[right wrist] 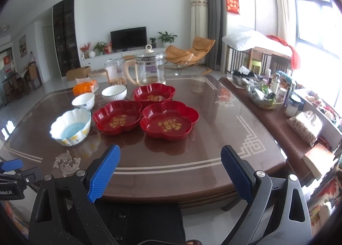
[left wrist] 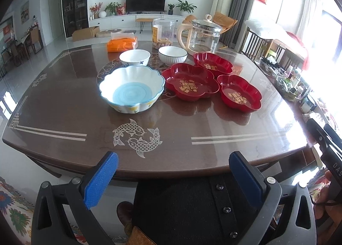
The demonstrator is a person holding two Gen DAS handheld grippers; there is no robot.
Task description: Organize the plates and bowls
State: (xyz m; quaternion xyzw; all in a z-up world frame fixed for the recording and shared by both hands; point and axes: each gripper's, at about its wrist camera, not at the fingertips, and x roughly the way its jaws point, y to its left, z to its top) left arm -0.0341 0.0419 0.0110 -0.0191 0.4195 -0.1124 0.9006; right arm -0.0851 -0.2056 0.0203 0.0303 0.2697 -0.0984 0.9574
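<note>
Both fingers (left wrist: 173, 177) (right wrist: 170, 172) wide open, holding nothing; pinch thin rims: red plates (right wrist: 170, 120) light, slick; bowls (left wrist: 131, 89) heavy, breakable.

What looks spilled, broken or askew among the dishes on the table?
Nothing stands out. The three red flower-shaped plates, the scalloped blue-bottomed bowl and the two white bowls all sit upright and empty, with no visible chips or spills. Both the left gripper and the right gripper are open, holding nothing.

Blown-out window glare, fisheye-warped edges
</note>
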